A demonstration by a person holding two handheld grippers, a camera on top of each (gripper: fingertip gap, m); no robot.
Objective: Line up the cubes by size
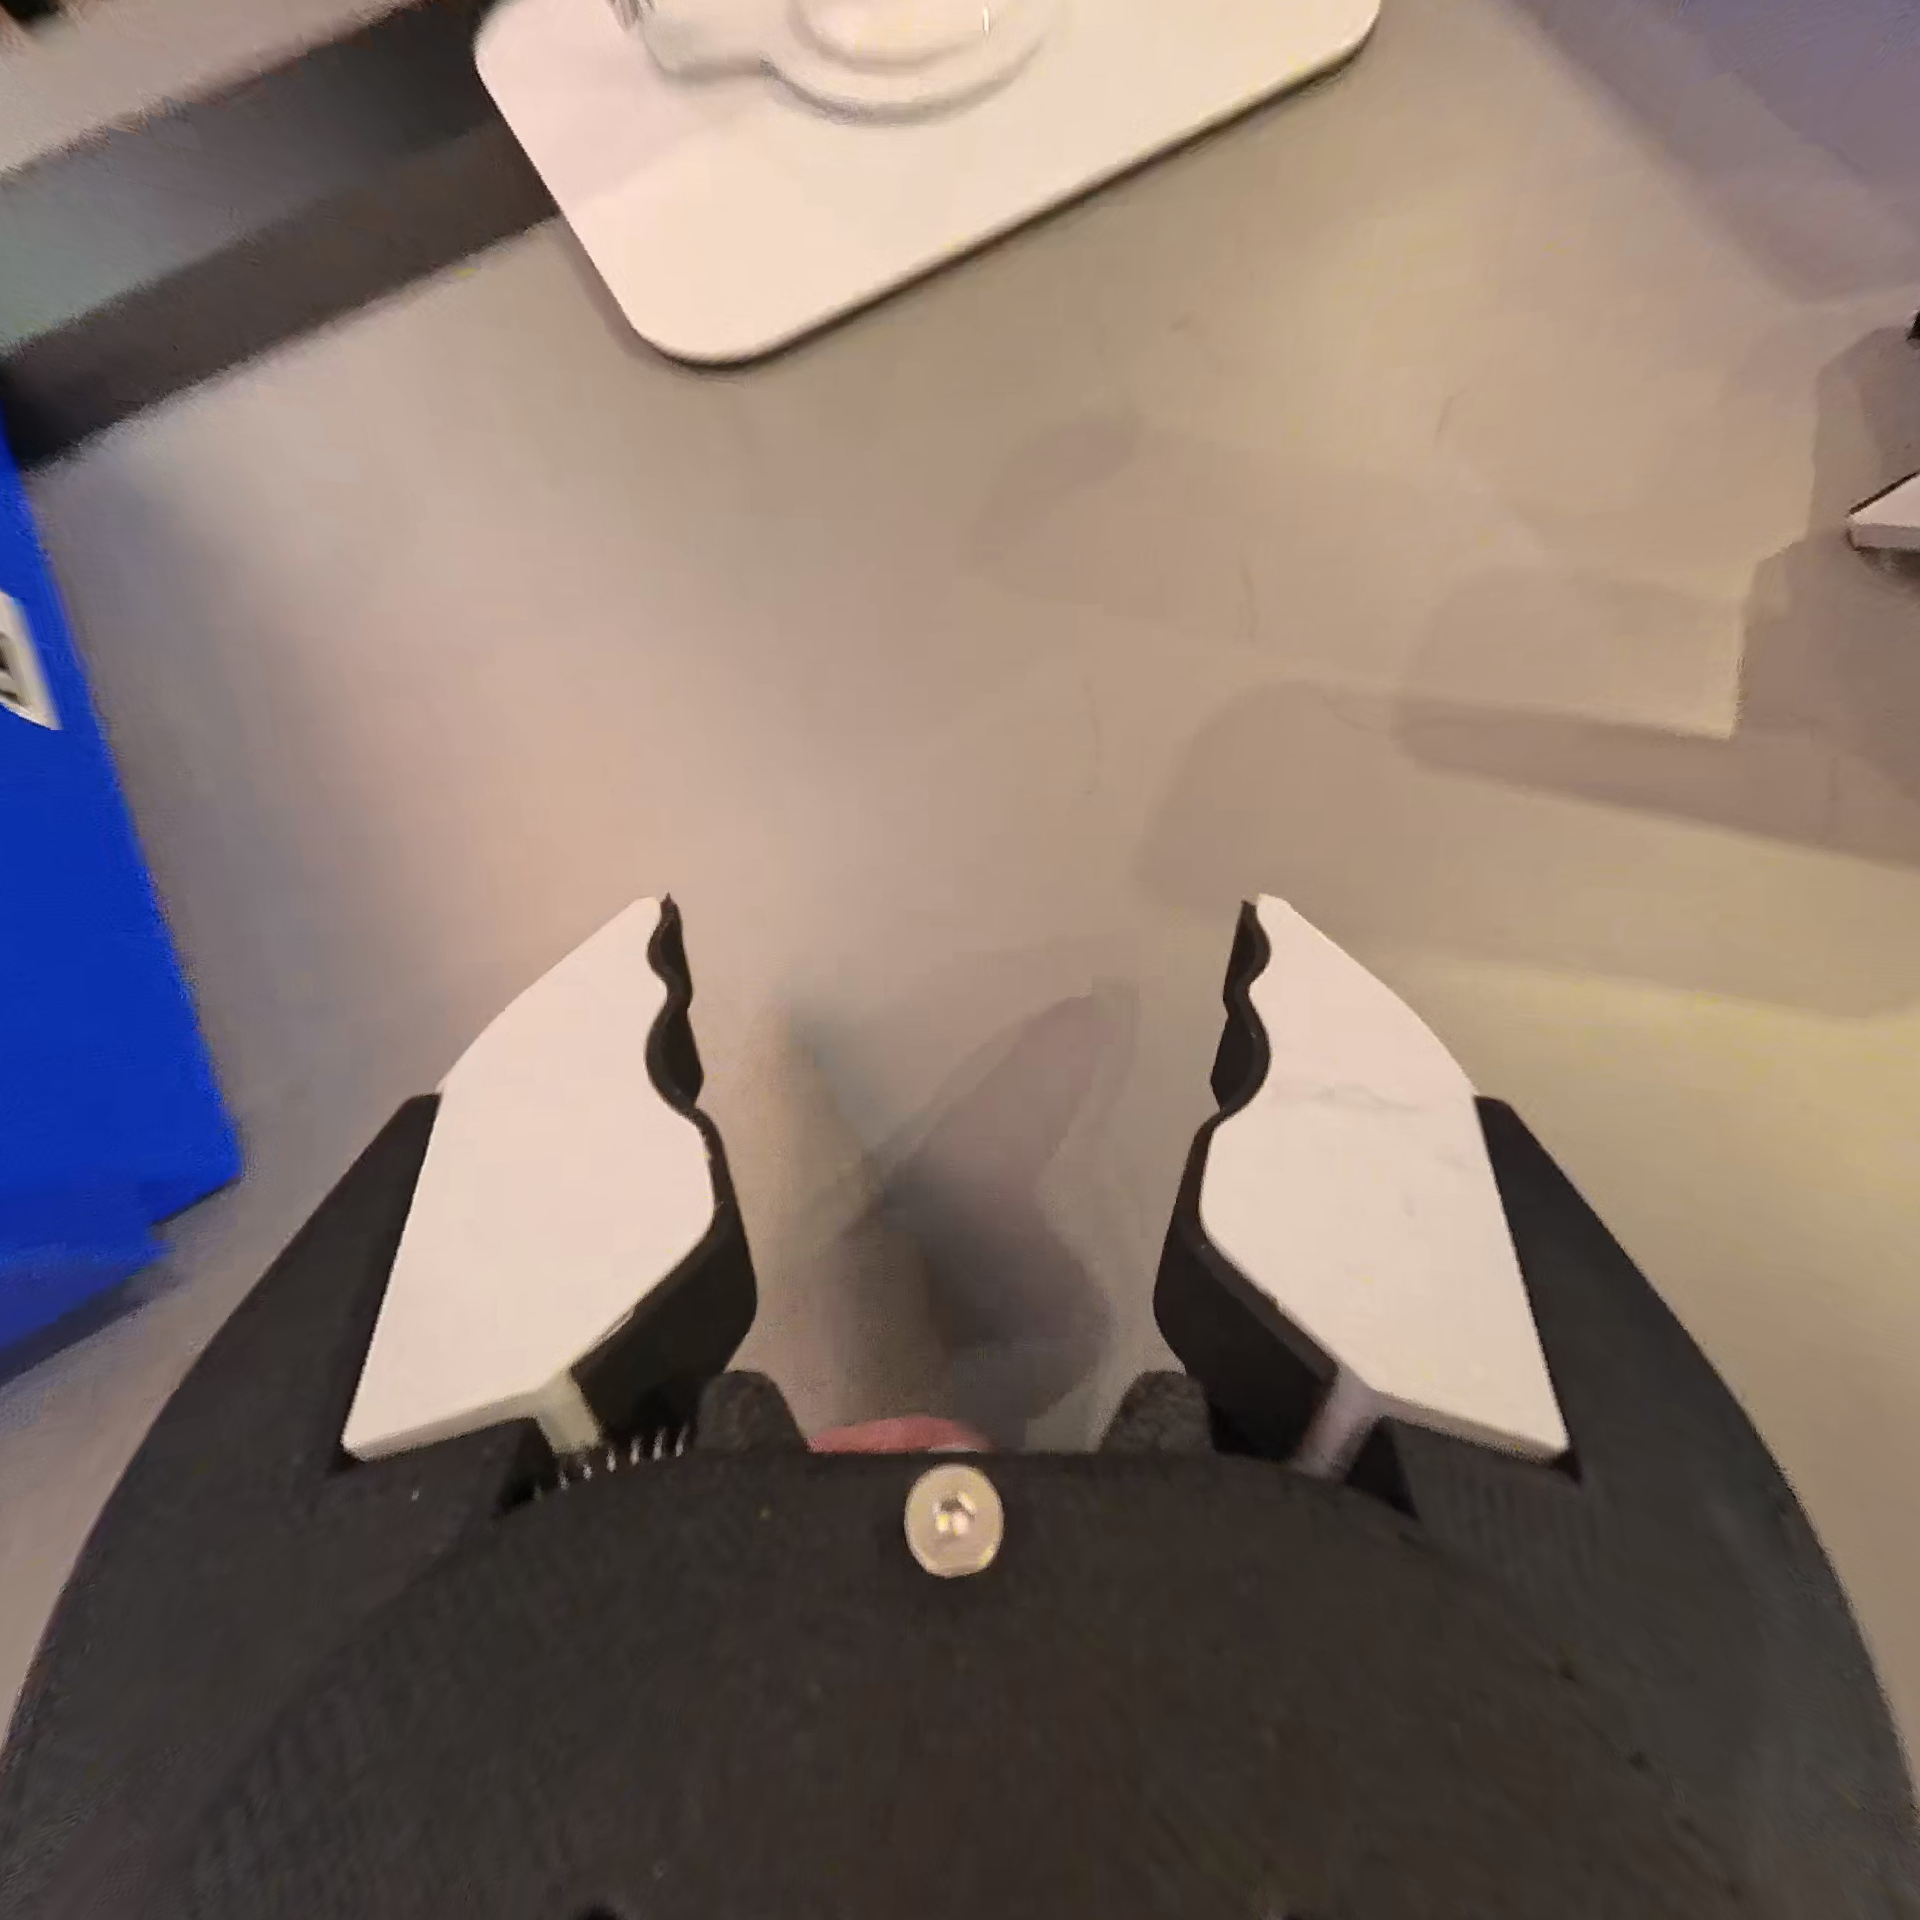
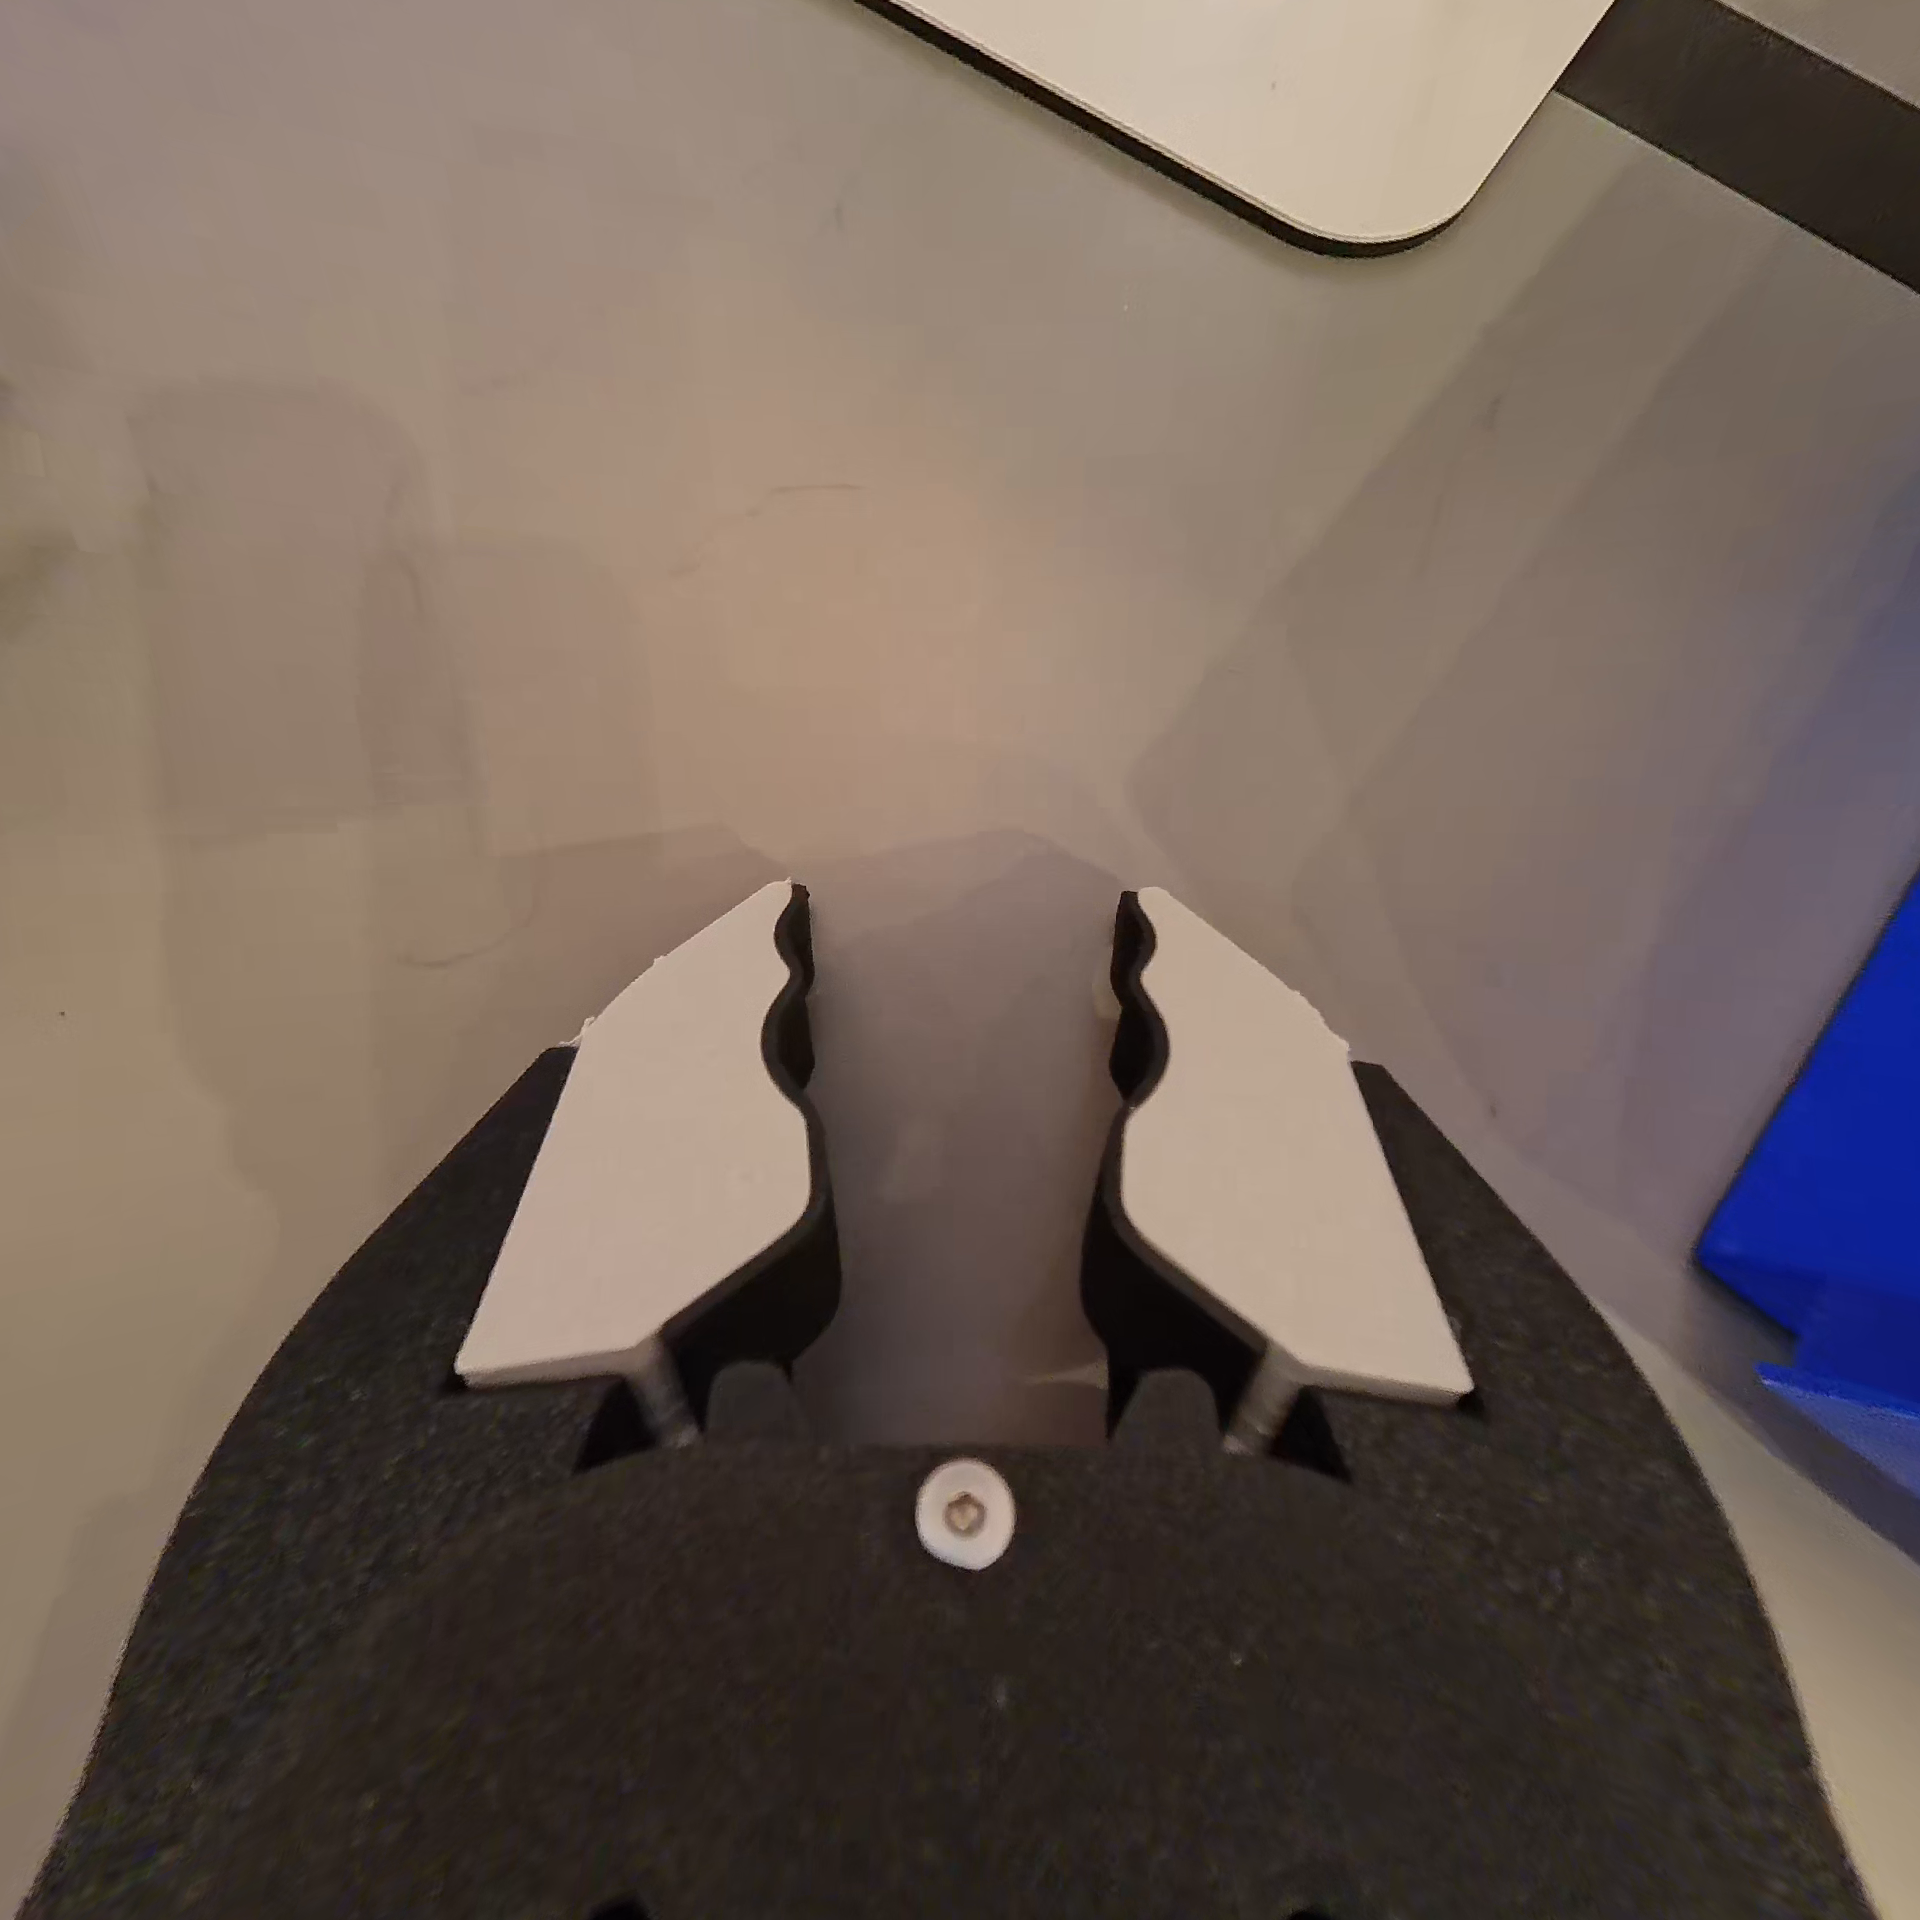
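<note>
Left gripper (image 1: 961, 914) spread wide over bare grey tabletop (image 1: 935, 623) — nothing between black wavy pads. Right gripper (image 2: 966, 904) parted less, likewise bare. Big blue plastic cube at left edge of left view (image 1: 73, 935); blue cube at right edge of right view (image 2: 1829, 1247). White rounded-corner board (image 1: 935, 177) lay far side.

A desk in an office or lab: smooth grey tabletop (image 2: 727, 416), white monitor-stand base (image 1: 883, 197), blue box (image 1: 73, 935)
</note>
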